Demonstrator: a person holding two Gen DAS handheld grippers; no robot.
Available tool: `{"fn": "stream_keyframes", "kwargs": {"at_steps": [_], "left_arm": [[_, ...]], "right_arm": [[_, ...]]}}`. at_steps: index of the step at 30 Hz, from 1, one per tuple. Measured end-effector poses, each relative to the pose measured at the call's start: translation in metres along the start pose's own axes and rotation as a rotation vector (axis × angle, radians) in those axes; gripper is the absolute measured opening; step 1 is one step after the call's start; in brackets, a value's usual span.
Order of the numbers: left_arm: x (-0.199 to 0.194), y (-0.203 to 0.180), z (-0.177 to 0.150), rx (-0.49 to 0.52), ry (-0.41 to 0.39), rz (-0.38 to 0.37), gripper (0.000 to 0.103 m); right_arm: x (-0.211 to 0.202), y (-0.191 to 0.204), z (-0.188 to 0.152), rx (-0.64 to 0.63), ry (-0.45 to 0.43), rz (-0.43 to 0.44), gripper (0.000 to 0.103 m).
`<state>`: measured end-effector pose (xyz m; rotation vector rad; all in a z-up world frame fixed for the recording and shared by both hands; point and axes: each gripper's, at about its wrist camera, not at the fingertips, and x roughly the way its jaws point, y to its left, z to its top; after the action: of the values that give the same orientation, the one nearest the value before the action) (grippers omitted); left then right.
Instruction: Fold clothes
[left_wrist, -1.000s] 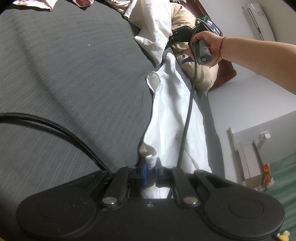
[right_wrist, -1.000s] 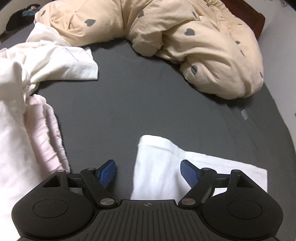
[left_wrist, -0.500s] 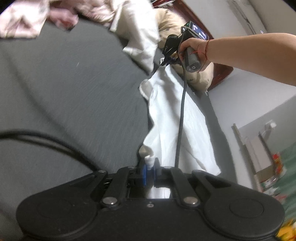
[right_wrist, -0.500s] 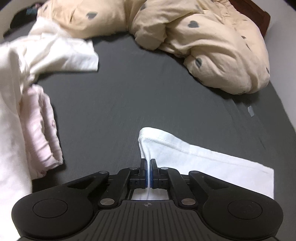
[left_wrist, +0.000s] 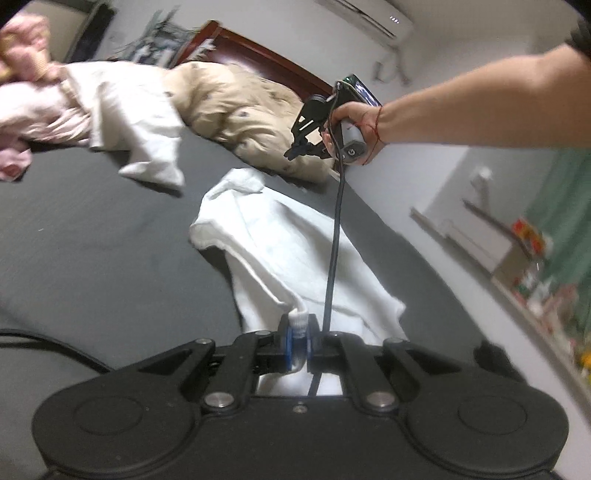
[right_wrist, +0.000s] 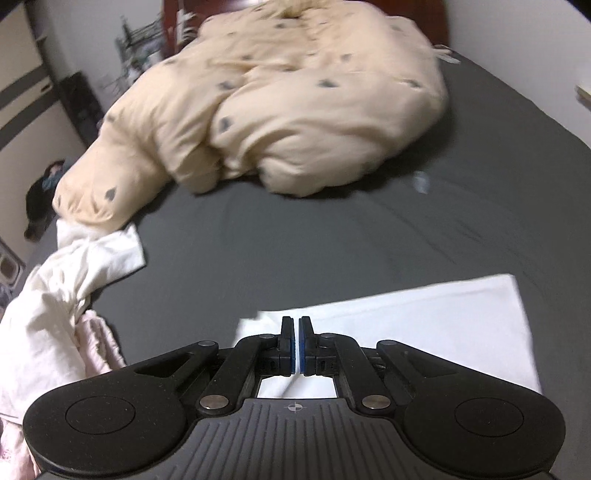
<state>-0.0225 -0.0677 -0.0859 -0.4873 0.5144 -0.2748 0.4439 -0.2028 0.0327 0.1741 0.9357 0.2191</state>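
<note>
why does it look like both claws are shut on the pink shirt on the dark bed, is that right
Not quite: the garment is white, not pink. The left wrist view shows the left claw shut on a bunched edge of the white shirt, and the right wrist view shows the right claw shut on it too. The pink clothes lie apart on the dark bed.

White walls (left_wrist: 461, 74), an air conditioner (left_wrist: 365, 14) (mounted high), dark-red headboard (left_wrist: 258, 55).
</note>
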Motion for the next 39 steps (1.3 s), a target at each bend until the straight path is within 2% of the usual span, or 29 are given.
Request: {"fn": "stream_keyframes", "kwargs": {"at_steps": [4,8,9,10,12,13,17,19,21,23,26,28,31,32,34,35,39], "left_arm": [[0.009,-0.007,-0.007,0.010,0.037,0.029,0.007],[0.011,-0.003,-0.010,0.006,0.066,0.051,0.007],[0.011,-0.002,-0.011,0.006,0.069,0.052,0.007],[0.011,-0.001,-0.010,0.004,0.073,0.051,0.007],[0.011,0.002,-0.010,-0.007,0.078,0.052,0.007],[0.011,0.003,-0.009,-0.015,0.080,0.053,0.007],[0.011,0.010,-0.007,-0.051,0.090,0.057,0.007],[0.011,0.013,-0.006,-0.069,0.095,0.058,0.007],[0.011,0.015,-0.004,-0.080,0.099,0.056,0.007],[0.011,0.017,-0.004,-0.090,0.106,0.054,0.007],[0.012,0.019,-0.003,-0.102,0.117,0.049,0.007],[0.013,0.020,-0.003,-0.110,0.123,0.045,0.007],[0.015,0.021,-0.002,-0.116,0.129,0.044,0.007],[0.016,0.021,-0.002,-0.117,0.130,0.045,0.007],[0.017,0.021,-0.002,-0.117,0.133,0.045,0.007],[0.017,0.021,-0.002,-0.115,0.134,0.045,0.007],[0.017,0.020,-0.003,-0.110,0.133,0.046,0.007]], "right_arm": [[-0.005,-0.019,-0.007,-0.028,0.068,-0.007,0.003],[0.005,-0.001,-0.022,-0.094,0.158,0.031,0.004],[0.008,0.008,-0.025,-0.110,0.165,0.044,0.009],[0.011,0.017,-0.028,-0.116,0.171,0.061,0.017],[0.019,0.032,-0.032,-0.102,0.166,0.084,0.078],[0.022,0.038,-0.033,-0.088,0.146,0.074,0.081],[0.040,0.063,-0.033,-0.143,0.101,-0.013,0.080],[0.052,0.065,-0.032,-0.130,0.112,-0.054,0.067],[0.062,0.058,-0.031,-0.087,0.136,-0.084,0.043],[0.073,0.051,-0.031,-0.042,0.158,-0.113,0.042],[0.081,0.039,-0.030,0.018,0.151,-0.113,0.040],[0.084,0.033,-0.029,0.038,0.148,-0.106,0.030],[0.090,0.030,-0.029,0.042,0.151,-0.104,0.025],[0.092,0.030,-0.028,0.039,0.153,-0.109,0.018],[0.094,0.032,-0.029,0.040,0.153,-0.112,0.017],[0.095,0.032,-0.029,0.037,0.152,-0.107,0.006],[0.093,0.039,-0.027,0.003,0.133,-0.088,0.000]]}}
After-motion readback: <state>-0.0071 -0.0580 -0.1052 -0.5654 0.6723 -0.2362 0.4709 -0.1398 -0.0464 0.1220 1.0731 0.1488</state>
